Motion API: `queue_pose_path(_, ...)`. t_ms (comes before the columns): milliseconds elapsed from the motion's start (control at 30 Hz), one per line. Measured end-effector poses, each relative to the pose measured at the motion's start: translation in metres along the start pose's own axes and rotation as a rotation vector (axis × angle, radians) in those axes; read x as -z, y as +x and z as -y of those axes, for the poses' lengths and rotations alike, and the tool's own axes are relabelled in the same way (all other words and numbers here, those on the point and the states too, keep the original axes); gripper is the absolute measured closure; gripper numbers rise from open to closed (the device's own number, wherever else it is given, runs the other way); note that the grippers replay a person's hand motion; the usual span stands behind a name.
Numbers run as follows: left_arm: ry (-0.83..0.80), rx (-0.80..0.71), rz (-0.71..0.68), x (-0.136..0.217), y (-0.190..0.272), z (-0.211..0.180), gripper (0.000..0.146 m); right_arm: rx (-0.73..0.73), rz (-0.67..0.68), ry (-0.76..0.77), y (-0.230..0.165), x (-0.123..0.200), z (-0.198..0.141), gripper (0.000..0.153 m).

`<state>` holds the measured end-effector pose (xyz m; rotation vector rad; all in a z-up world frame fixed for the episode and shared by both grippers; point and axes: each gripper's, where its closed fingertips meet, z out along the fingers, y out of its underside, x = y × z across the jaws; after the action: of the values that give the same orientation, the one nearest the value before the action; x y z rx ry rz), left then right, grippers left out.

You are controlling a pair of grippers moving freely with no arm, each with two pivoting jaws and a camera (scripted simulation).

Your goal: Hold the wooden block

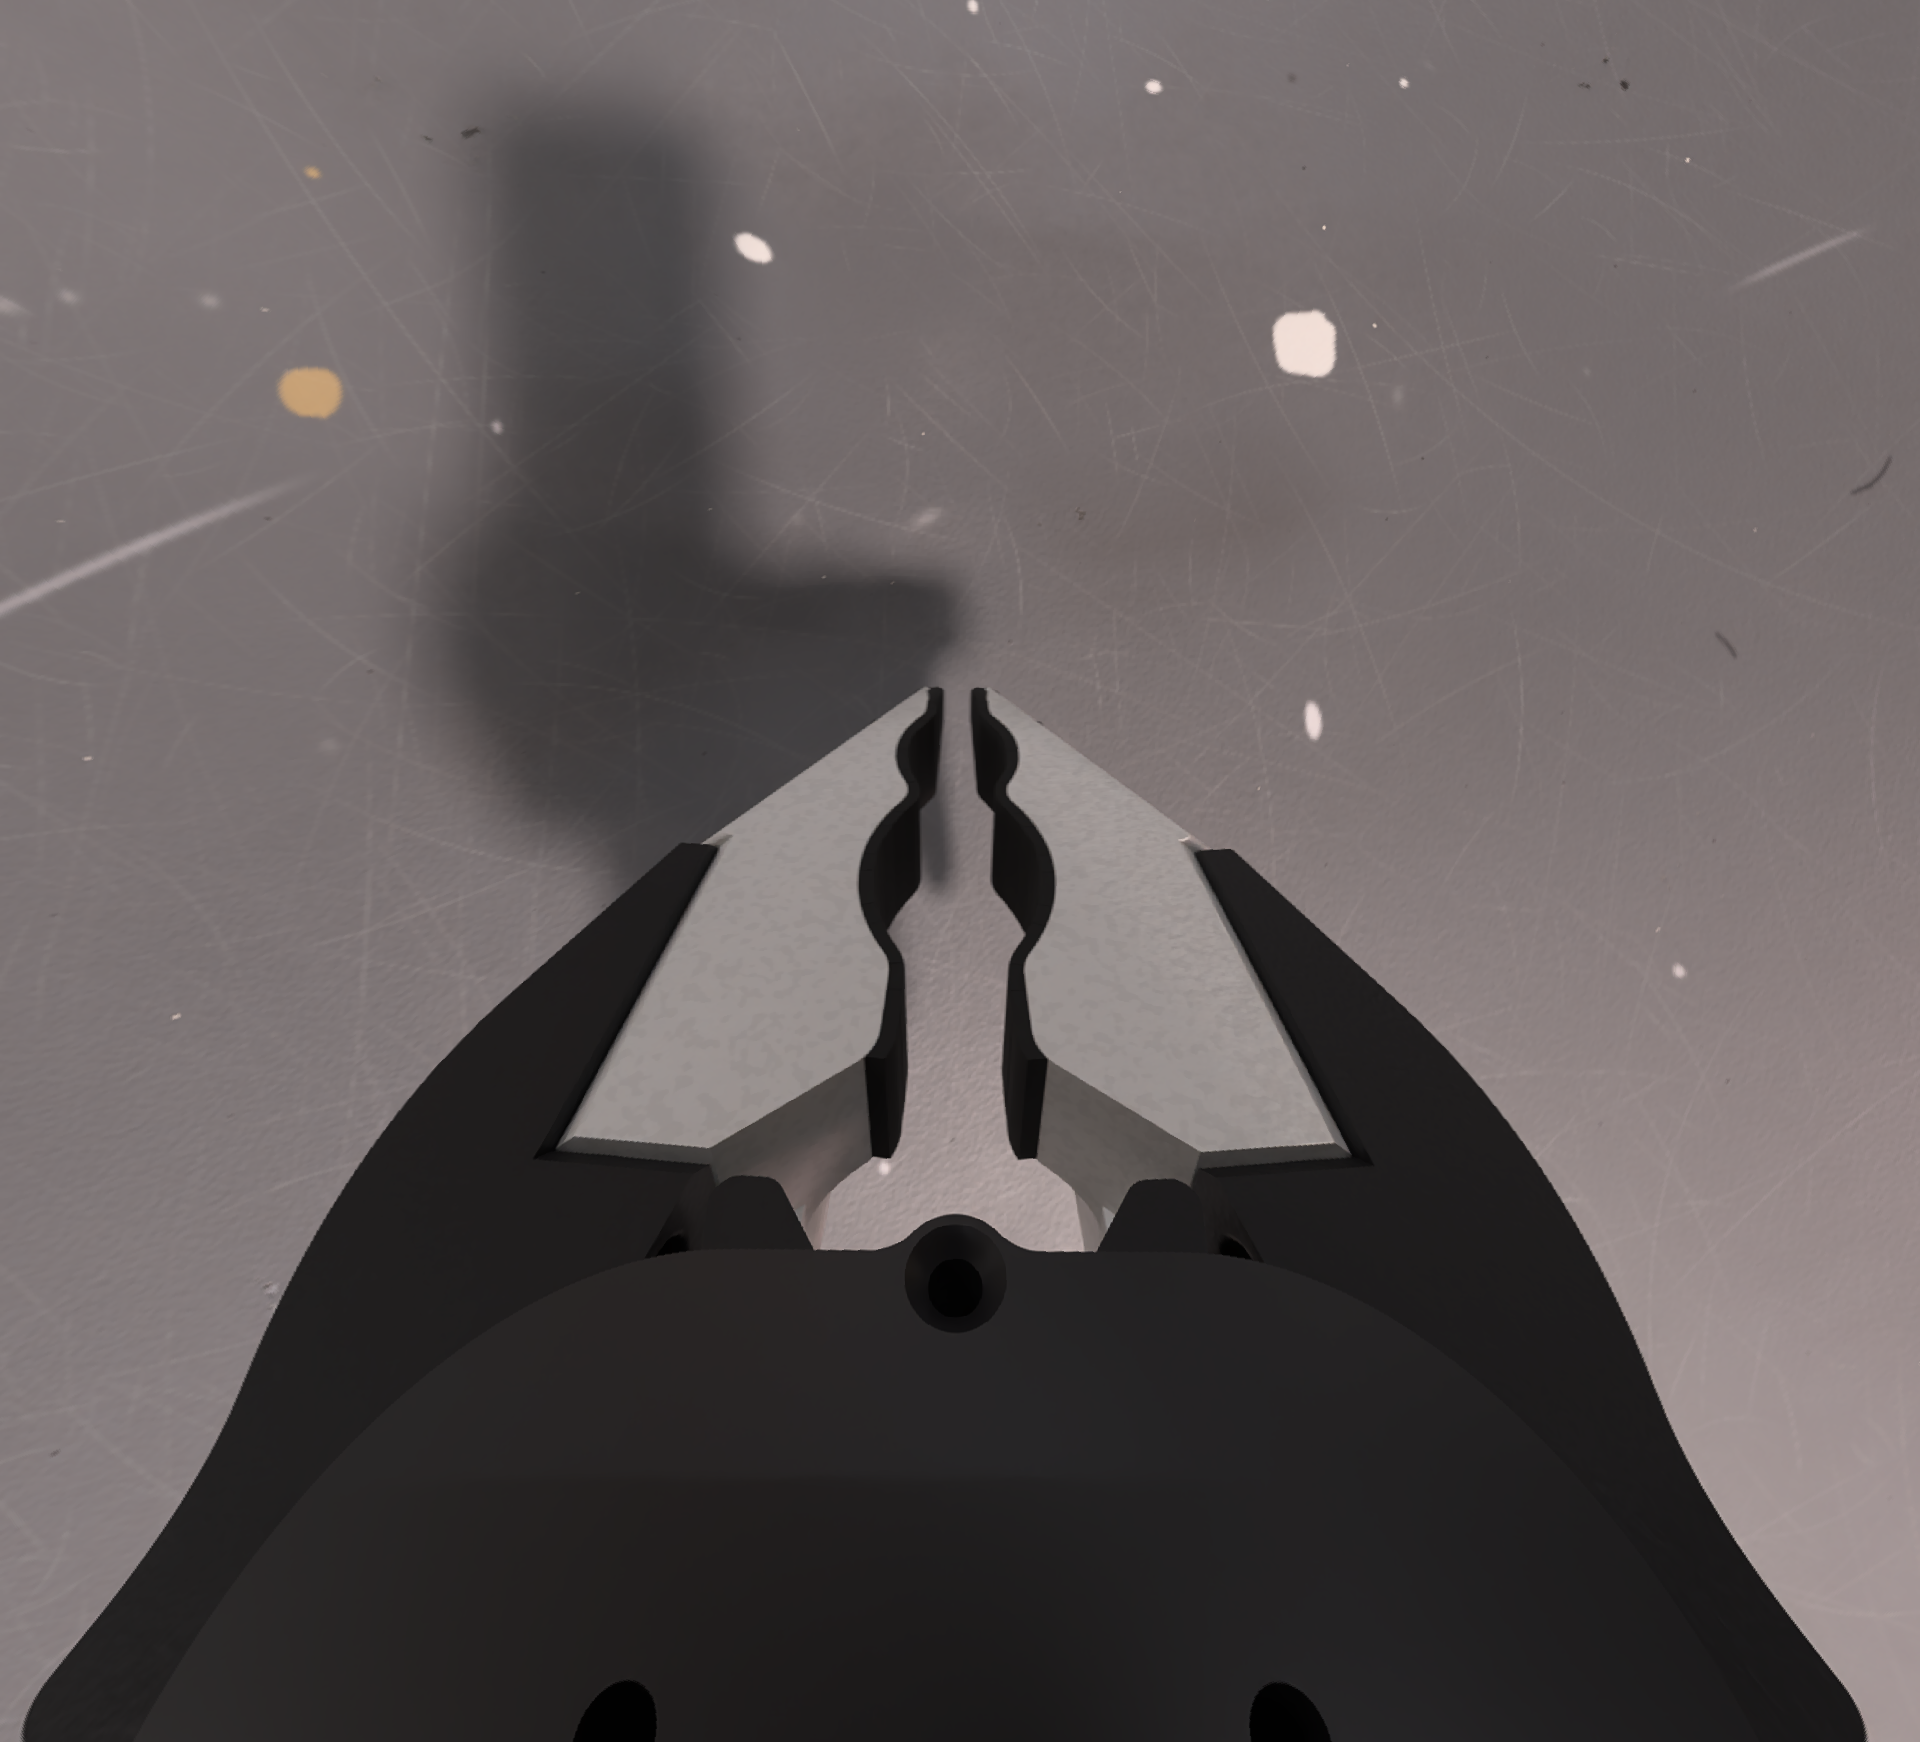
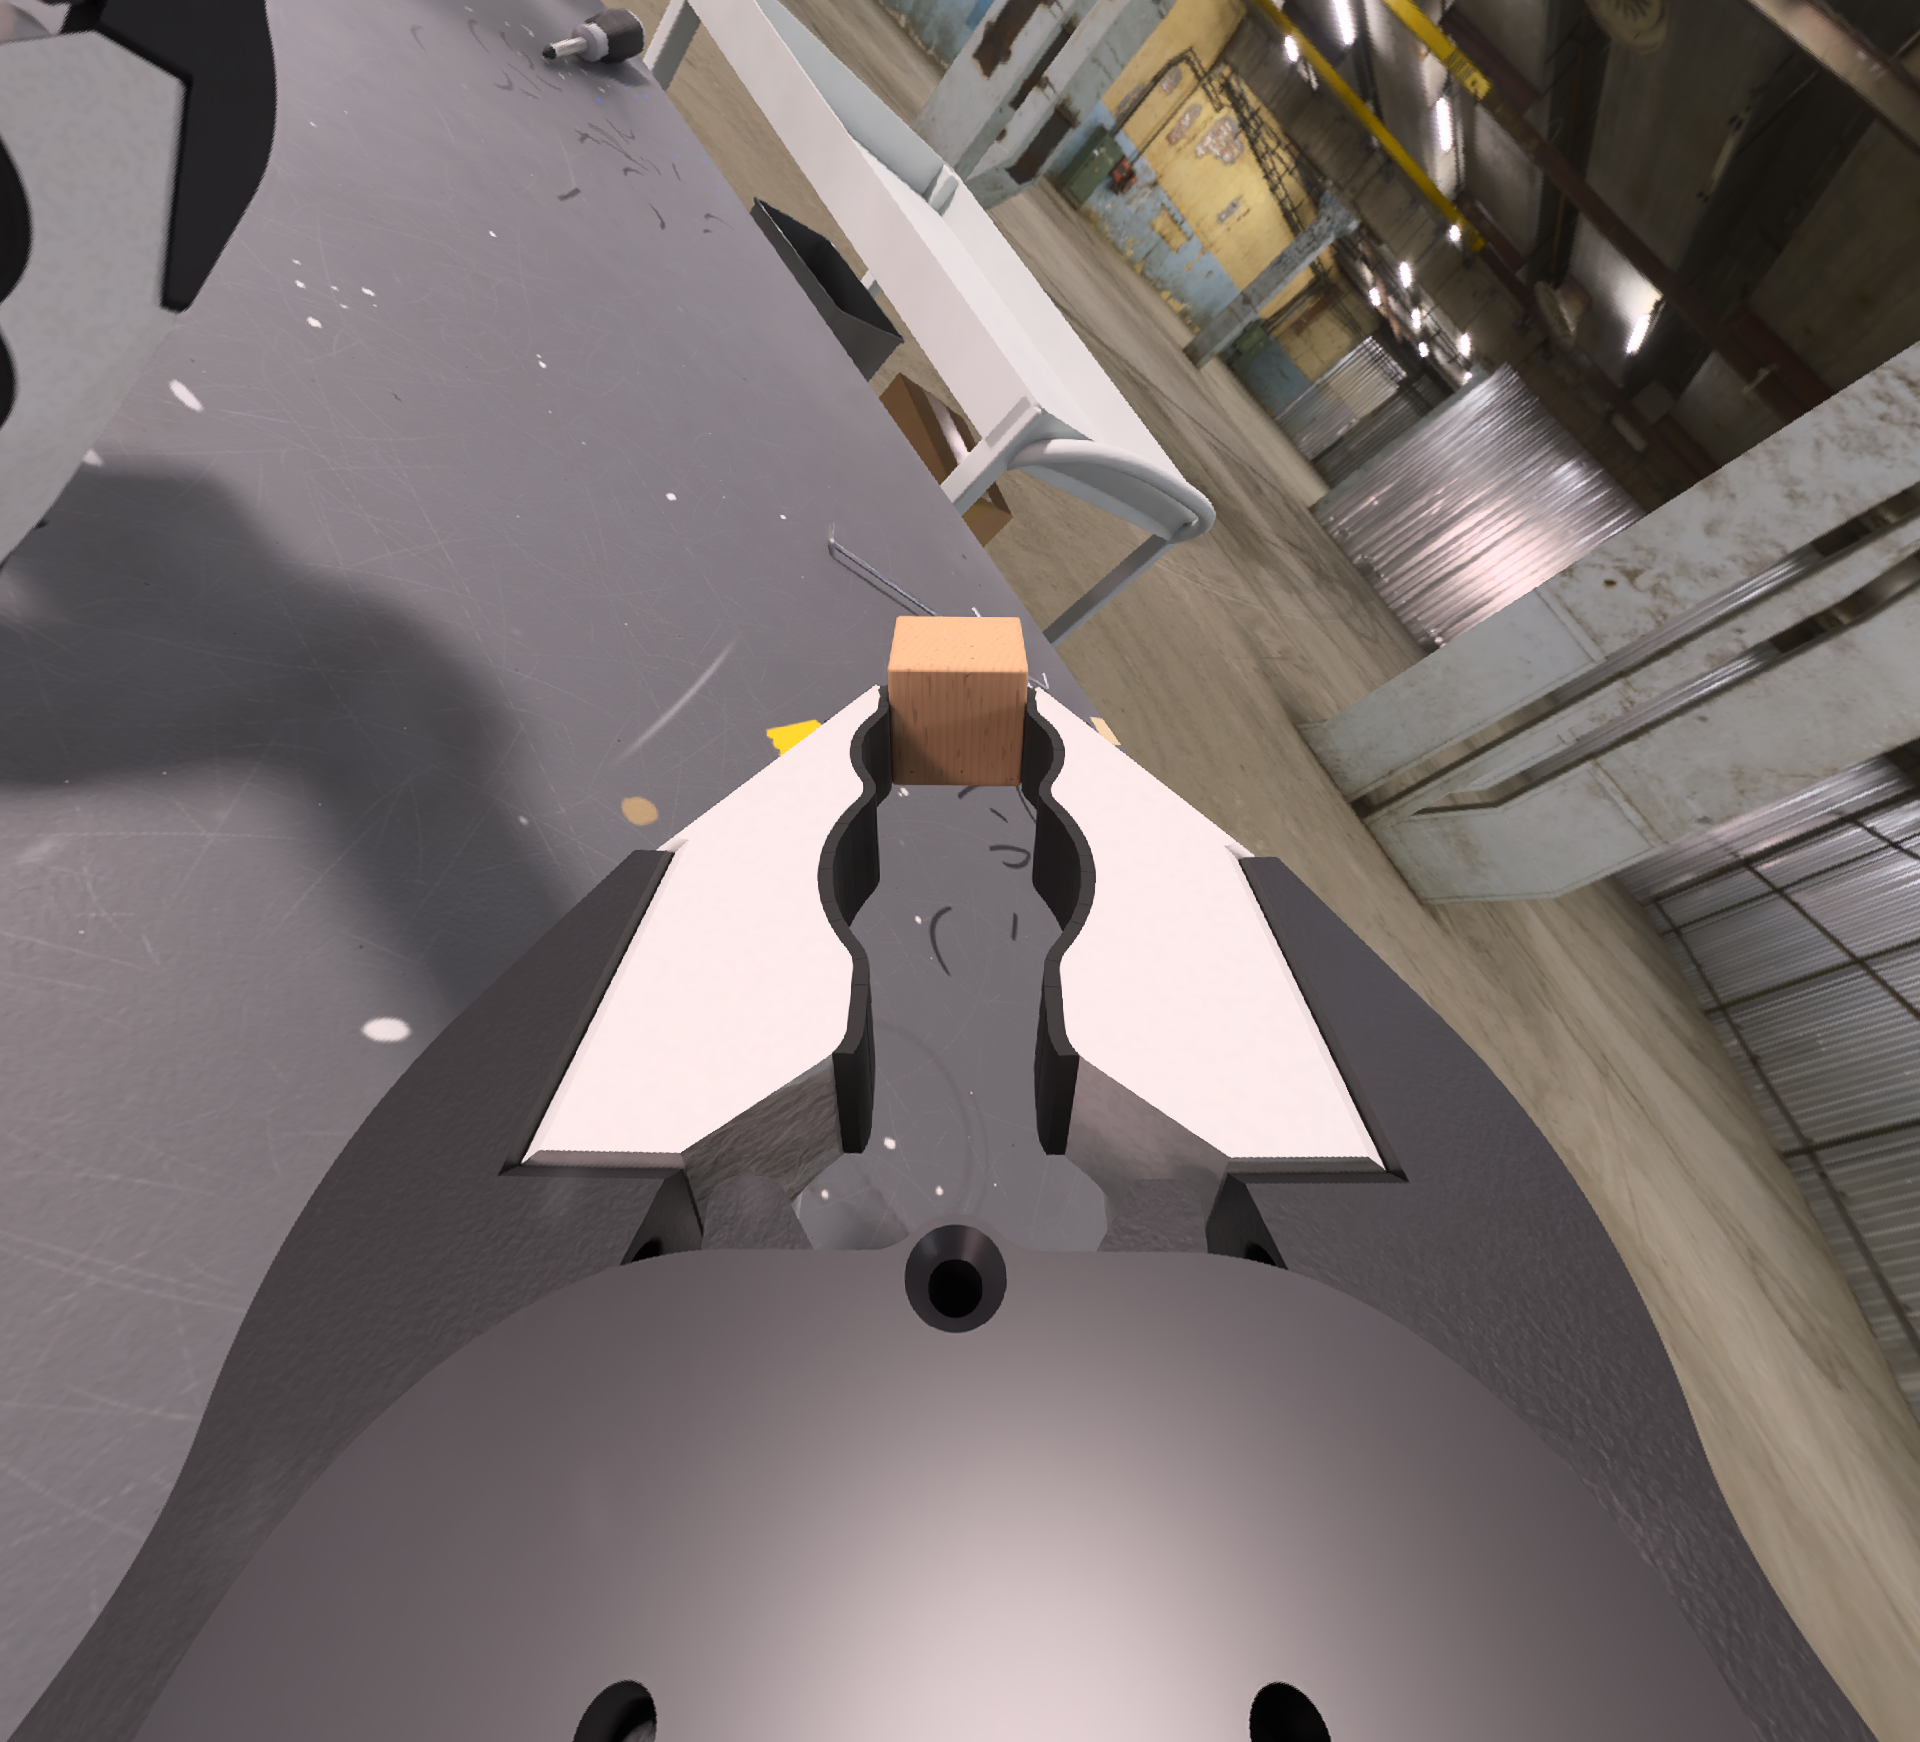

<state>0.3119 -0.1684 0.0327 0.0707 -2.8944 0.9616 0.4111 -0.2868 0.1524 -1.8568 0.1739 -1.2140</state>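
In the right wrist view a small light wooden block (image 2: 956,705) sits clamped between the fingertips of my right gripper (image 2: 956,718), held above the grey scratched table (image 2: 436,466). The view is tilted. My left gripper (image 1: 953,697) points down at the grey table (image 1: 1351,549); its jaws are nearly together with only a thin slit and nothing between them. The block does not show in the left wrist view. Part of the left gripper's body (image 2: 114,113) shows at the upper left of the right wrist view.
A small black and silver tool (image 2: 597,38) lies far off on the table. A dark open bin (image 2: 831,290) and a brown box (image 2: 935,435) sit by the table's edge. A white bench (image 2: 935,258) stands beyond it. A thin metal rod (image 2: 878,578) lies near the block.
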Motion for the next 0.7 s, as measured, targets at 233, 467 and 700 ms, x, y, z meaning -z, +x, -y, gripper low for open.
queue_pose_path(233,-0.122,-0.223,0.060,-0.001,0.000,-0.023,0.113,0.000,0.005,-0.006,-0.002,-0.001,-0.001,0.129)
queue_pose_path(467,-0.088,-0.309,0.171,-0.009,-0.007,-0.012,0.146,0.002,0.006,-0.006,-0.003,-0.002,0.000,0.129)
queue_pose_path(700,-0.053,-0.204,0.200,0.000,-0.014,-0.011,0.146,0.000,0.003,-0.006,-0.001,-0.001,-0.001,0.129)
